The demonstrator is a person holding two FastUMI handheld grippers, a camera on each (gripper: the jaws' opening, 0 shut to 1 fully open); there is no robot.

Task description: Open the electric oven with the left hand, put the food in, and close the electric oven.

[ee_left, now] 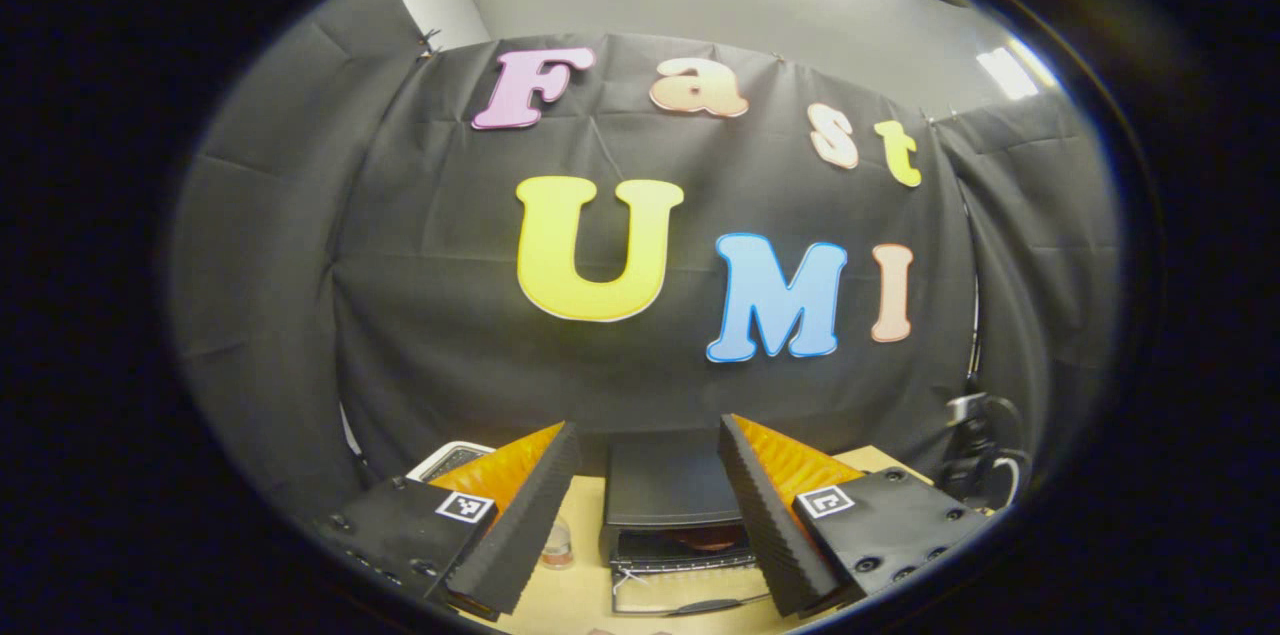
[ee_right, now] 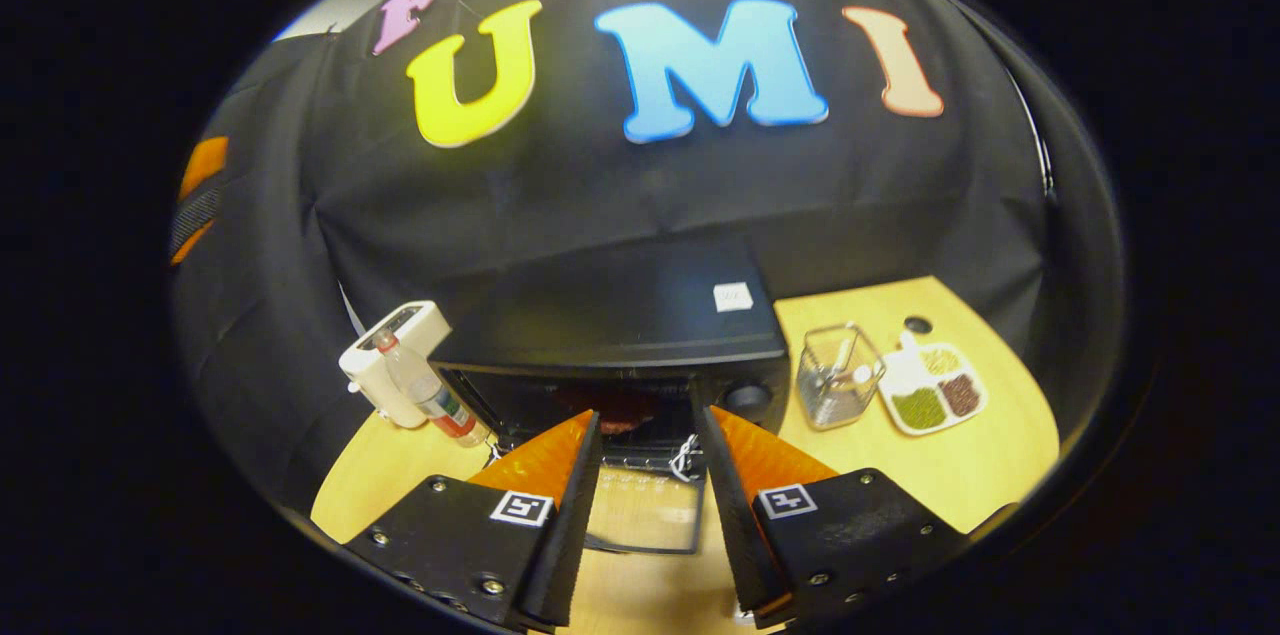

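Booth with black cloth walls, light wood table point(ee_right: 960, 475) in front. Landmark is the electric oven point(ee_right: 610, 335), sitting mid-table against the cloth.

Nearest to the viewer: the right gripper point(ee_right: 648, 475) hangs just in front of the oven, fingers spread, nothing between them. The left gripper point(ee_left: 648, 505) is also spread and empty, held higher and pointed over the oven.

The oven door point(ee_right: 645, 513) is dropped open, lying flat toward the grippers. Inside the cavity sits something reddish-brown on the rack, the food point(ee_right: 615, 410) as far as I can tell.

My read: open and load are done, closing is what's left. Next move calls for the left gripper to come down under the door's front edge and swing it up until it seats. The right gripper needs to clear out of the door's arc first.

Right of the oven: a clear glass container point(ee_right: 838, 375), contents unclear, looks empty. Beyond it a divided white plate point(ee_right: 930, 393) with green and dark brown portions.

Left of the oven: a small bottle point(ee_right: 430, 395), a white appliance point(ee_right: 390, 360) just behind it.
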